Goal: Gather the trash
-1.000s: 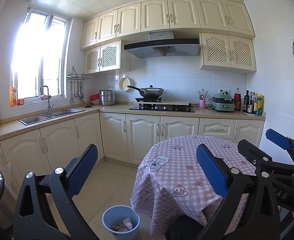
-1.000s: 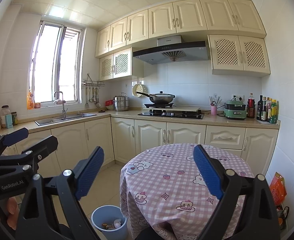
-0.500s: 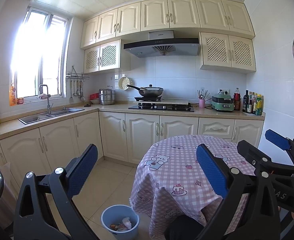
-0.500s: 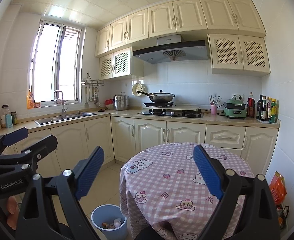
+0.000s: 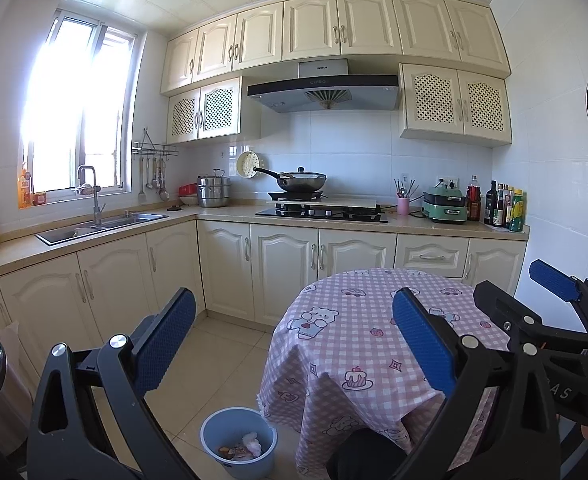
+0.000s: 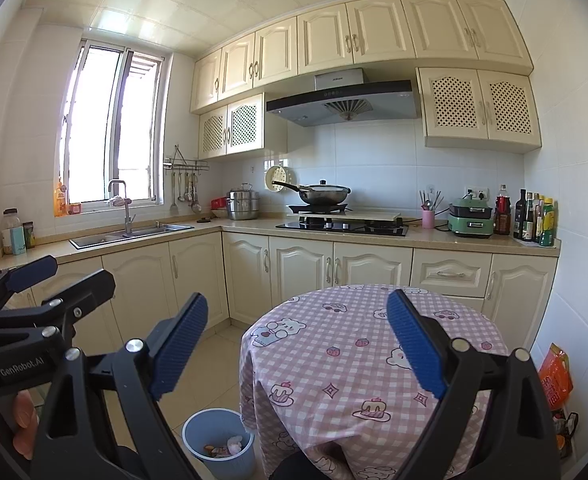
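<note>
Blue bin (image 5: pixel 237 440) with trash (image 5: pixel 249 442) sits on the floor below both spread, empty tongs (image 5: pixel 294 344) (image 6: pixel 298 344)

A kitchen seen past the right gripper (image 6: pixel 298 344), its blue-padded jaws spread wide and holding nothing. A round table (image 6: pixel 358 364) under a pink checked cloth sits at five o'clock, with a blue trash bin (image 6: pixel 197 432) holding scraps on the floor just beside it at seven o'clock. The left gripper (image 6: pixel 33 276) shows at nine o'clock, a hand (image 6: pixel 23 424) below it.
</note>
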`<state>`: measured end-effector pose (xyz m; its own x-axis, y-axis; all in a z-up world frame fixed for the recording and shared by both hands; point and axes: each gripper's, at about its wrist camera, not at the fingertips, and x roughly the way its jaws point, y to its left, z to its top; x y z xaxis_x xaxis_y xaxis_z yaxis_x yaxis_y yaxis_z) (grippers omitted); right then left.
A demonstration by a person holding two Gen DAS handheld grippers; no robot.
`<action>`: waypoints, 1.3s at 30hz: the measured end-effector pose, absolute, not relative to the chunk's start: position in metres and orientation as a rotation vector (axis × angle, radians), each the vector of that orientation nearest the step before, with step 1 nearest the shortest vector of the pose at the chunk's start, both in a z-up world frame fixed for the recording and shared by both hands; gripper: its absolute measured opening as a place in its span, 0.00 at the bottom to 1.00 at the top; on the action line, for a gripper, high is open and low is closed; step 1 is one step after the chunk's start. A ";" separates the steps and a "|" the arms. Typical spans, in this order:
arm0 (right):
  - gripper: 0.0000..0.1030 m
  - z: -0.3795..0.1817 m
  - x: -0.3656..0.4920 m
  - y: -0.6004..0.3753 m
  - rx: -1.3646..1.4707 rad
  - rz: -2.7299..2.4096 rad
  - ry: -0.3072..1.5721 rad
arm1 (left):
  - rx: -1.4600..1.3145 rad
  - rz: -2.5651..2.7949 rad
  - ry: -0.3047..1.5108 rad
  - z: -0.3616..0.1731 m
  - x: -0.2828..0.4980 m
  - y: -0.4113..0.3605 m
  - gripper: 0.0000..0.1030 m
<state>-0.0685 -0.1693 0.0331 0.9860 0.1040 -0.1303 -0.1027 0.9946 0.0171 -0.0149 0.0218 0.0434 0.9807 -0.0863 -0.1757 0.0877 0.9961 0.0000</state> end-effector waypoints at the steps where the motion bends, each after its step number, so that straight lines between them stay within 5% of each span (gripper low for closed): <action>1: 0.87 0.033 -0.069 -0.169 0.010 0.104 0.132 | 0.008 -0.087 0.177 0.043 -0.015 0.022 0.93; 39: 0.87 0.034 -0.064 -0.173 0.012 0.110 0.138 | 0.012 -0.086 0.182 0.039 -0.012 0.017 0.93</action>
<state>-0.0636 -0.1725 0.0344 0.9845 0.1099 -0.1364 -0.1082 0.9939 0.0199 -0.0121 0.0165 0.0392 0.9799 -0.0840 -0.1812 0.0862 0.9963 0.0043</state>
